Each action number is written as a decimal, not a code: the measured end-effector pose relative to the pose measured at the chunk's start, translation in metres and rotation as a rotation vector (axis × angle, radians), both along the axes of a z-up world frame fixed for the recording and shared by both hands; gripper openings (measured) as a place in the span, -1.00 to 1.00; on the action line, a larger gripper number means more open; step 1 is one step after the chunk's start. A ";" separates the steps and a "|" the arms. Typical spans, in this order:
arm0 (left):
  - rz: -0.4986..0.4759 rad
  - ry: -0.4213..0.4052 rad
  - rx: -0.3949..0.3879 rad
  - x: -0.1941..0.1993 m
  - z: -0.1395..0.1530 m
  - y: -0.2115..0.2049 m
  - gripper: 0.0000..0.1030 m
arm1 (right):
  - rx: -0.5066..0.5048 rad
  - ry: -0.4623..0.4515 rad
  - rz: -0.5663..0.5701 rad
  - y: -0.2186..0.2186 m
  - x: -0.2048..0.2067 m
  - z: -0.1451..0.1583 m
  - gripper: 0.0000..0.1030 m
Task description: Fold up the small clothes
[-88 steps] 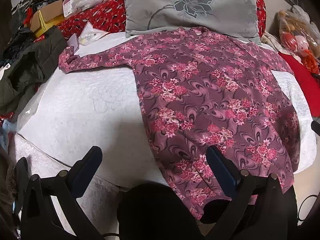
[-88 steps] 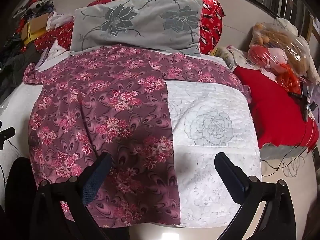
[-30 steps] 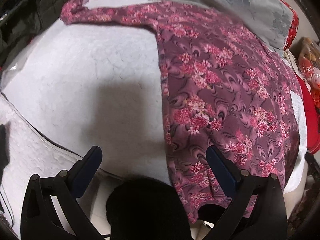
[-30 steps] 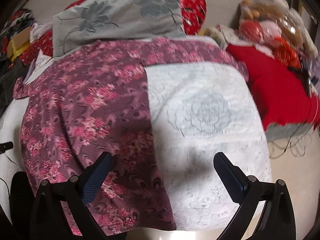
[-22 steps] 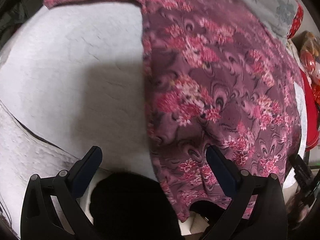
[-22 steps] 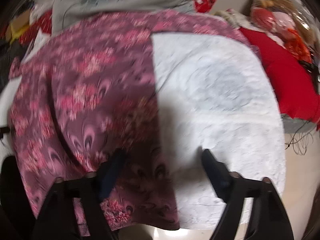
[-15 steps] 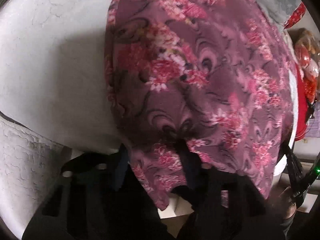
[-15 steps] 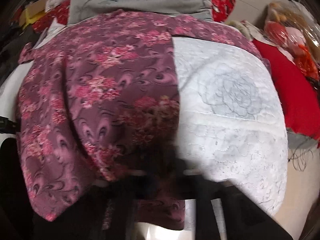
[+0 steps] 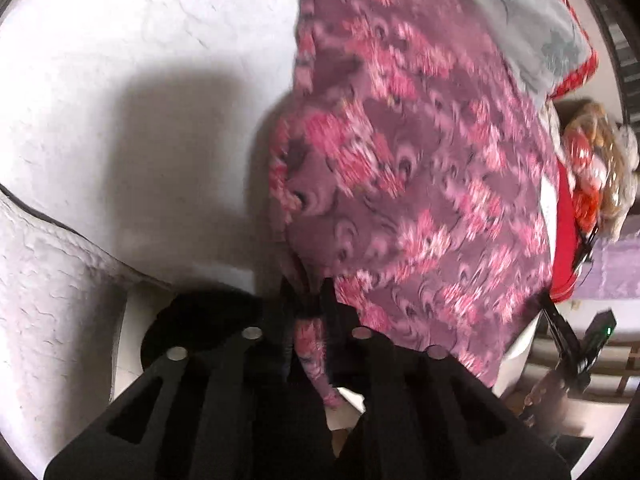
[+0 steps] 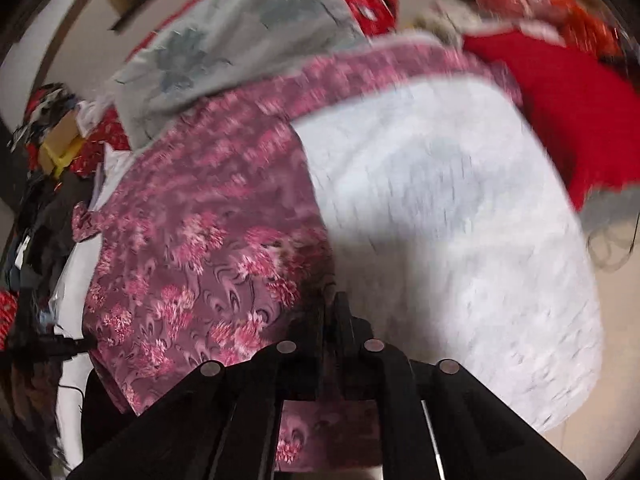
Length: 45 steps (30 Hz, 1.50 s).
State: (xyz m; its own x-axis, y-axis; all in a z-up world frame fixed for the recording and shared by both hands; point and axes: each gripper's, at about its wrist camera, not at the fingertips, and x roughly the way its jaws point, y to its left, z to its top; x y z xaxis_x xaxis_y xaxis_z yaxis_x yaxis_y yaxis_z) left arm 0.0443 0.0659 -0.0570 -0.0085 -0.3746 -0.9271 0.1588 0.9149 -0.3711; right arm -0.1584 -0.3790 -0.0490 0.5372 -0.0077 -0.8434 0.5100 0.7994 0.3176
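A purple floral shirt (image 9: 420, 152) lies spread on a white quilted bed (image 9: 140, 60), its collar toward a grey pillow. My left gripper (image 9: 306, 304) is shut on the shirt's bottom left hem corner, and the cloth bunches up at the jaws. In the right wrist view the shirt (image 10: 208, 240) covers the left half of the bed (image 10: 460, 220). My right gripper (image 10: 332, 316) is shut on the bottom right hem corner. Both views are motion-blurred.
A grey flowered pillow (image 10: 240, 40) lies at the head of the bed. A red cloth (image 10: 568, 104) and bagged toys (image 9: 596, 160) sit to the right. Dark clothes and boxes (image 10: 48, 168) are piled at the left.
Both grippers moved down to the shirt's bottom hem and closed on its two corners. The hem is now lifted and bunched at the jaws.
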 end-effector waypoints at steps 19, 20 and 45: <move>0.053 -0.139 -0.207 -0.024 0.113 0.028 -0.94 | 0.154 -0.344 0.107 0.016 -0.042 0.094 -0.93; 0.052 -0.149 -0.179 -0.024 0.115 0.031 -0.94 | 0.164 -0.338 0.101 0.015 -0.043 0.093 -0.93; -0.042 -0.361 0.190 0.118 0.056 -0.125 0.22 | 0.361 -0.328 -0.741 -0.279 0.037 -0.017 -0.06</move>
State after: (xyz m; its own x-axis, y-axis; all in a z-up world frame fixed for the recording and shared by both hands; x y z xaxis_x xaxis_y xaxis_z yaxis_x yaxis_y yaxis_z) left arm 0.1626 -0.0595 -0.0009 0.3182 -0.2031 -0.9260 0.2869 0.9516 -0.1101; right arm -0.1210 -0.6582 -0.0661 0.7152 -0.2126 -0.6658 0.6955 0.1224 0.7080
